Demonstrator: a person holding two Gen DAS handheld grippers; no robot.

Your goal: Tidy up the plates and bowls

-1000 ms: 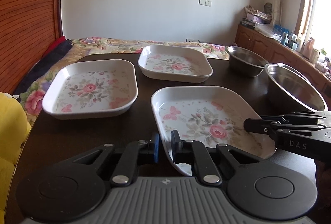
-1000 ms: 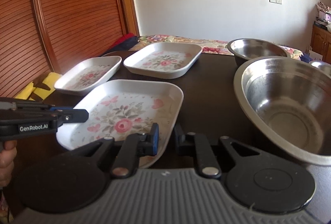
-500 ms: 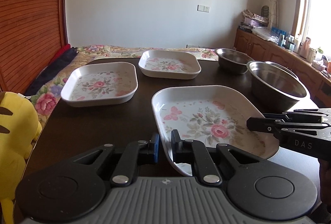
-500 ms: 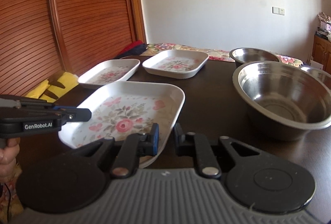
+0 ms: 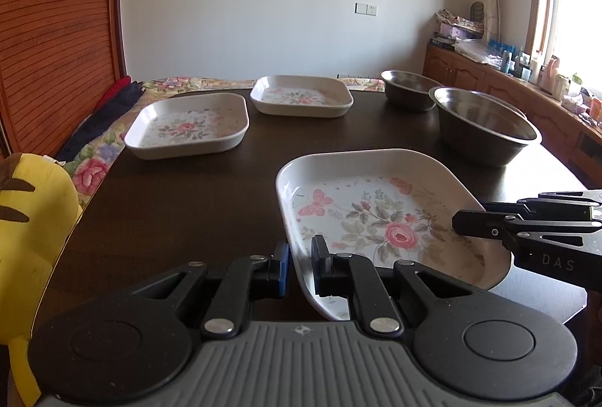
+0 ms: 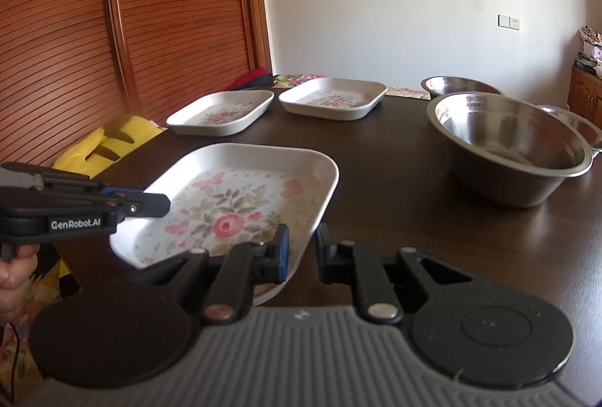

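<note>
Both grippers have the near plate (image 5: 380,219) pinched by its rim: the left gripper (image 5: 300,266) on its left edge, the right gripper (image 6: 302,249) on the opposite one, and it looks lifted clear of the table (image 5: 180,196). Next up is probably stacking it onto one of the other two plates (image 5: 188,125), which means keeping it level. Steel bowls (image 6: 508,147) sit off to the right. Dark wood table, slatted wooden doors (image 6: 113,12) behind, plain wall.

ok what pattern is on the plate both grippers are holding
White held plate with pink roses, grey-green leaves and pink butterflies; clearest in the left wrist view.
</note>
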